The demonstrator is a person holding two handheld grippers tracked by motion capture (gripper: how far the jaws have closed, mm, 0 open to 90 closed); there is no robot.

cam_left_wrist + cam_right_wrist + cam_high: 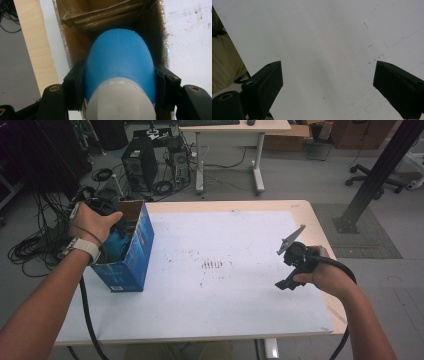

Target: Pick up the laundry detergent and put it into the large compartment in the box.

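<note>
A person at a white table (240, 285) holds a gripper in each hand. The left gripper (117, 85) is clamped on a blue bottle (120, 62) with a pale lower part, its jaws pressing the bottle's two sides. The bottle hangs in the mouth of an open blue box (137, 255) near the table's left edge.

The bottle looks like smooth, stiff plastic, probably light and a little slippery; the grip across its round body where blue meets white seems sound.

The box's cardboard walls sit close around the bottle, so there is little room sideways; the way is straight down or up.

The right gripper (327, 82) hovers over bare table at the right, jaws wide apart and holding nothing.
</note>
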